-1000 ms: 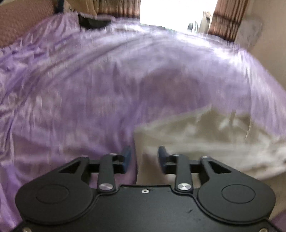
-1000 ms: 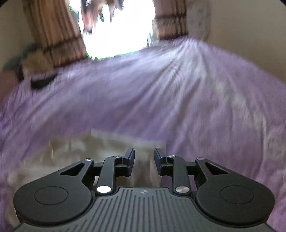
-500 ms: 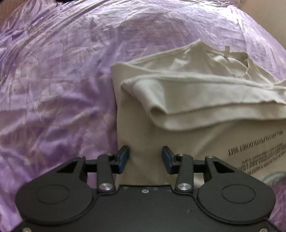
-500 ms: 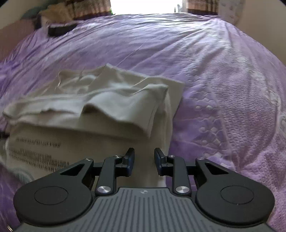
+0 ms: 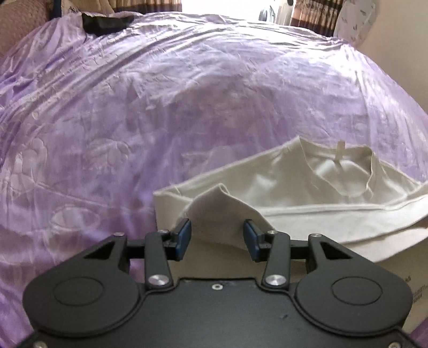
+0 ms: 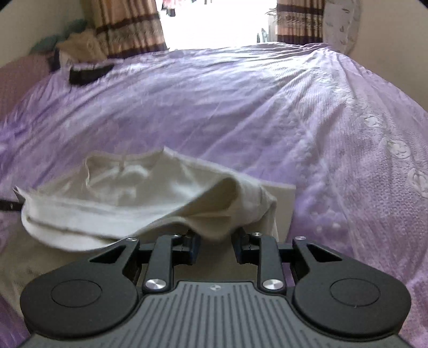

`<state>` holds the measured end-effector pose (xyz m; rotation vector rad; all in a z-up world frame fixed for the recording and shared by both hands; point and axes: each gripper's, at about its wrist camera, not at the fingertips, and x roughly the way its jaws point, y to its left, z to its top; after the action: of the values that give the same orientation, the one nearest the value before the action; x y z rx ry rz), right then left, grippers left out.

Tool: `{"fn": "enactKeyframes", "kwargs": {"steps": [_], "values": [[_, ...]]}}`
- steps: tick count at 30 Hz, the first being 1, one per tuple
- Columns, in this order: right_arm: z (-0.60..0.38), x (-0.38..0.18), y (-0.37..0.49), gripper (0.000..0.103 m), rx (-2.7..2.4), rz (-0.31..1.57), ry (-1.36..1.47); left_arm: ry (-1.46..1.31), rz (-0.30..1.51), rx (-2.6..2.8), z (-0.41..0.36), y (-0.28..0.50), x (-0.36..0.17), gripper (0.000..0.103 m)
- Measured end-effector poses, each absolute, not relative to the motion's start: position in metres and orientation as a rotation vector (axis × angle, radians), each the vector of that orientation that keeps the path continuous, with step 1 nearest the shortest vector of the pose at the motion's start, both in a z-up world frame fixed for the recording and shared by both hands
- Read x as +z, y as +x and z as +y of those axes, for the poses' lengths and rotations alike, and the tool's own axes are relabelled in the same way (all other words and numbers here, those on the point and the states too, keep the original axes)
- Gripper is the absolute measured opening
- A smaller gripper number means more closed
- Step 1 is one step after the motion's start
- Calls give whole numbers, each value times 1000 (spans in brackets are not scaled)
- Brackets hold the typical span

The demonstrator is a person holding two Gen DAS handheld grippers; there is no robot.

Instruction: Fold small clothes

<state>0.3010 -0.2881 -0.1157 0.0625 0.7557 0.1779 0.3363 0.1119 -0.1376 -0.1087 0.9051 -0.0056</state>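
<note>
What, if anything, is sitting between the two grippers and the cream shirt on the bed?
Nothing visible: the cream shirt lies right at the left gripper and right gripper, its folded edge between both sets of jaws.

Beyond the cream T-shirt (image 5: 307,192), open purple bedspread (image 5: 160,120) was left clear for passage. Far behind the T-shirt, only a black object (image 5: 107,22) was found lying near the bedspread's far edge.

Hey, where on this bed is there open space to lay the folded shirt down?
Bare purple bedspread lies between the cream T-shirt and the dark object near the far edge, and beside the shirt in the right wrist view. The near edge is crowded.
</note>
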Motion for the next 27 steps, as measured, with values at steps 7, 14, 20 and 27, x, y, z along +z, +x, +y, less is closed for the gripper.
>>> {"fn": "enactKeyframes", "kwargs": {"steps": [7,14,20,27], "values": [[-300,-115,308,32,139,742,127,-143,860,15,119,342,-129,46],[-294,-120,321,33,141,752,107,-146,872,24,117,371,-145,46],[-305,-115,347,33,88,746,188,-194,826,74,129,380,-129,46],[-295,-113,327,33,142,767,151,-192,866,-8,116,353,-127,47]]}}
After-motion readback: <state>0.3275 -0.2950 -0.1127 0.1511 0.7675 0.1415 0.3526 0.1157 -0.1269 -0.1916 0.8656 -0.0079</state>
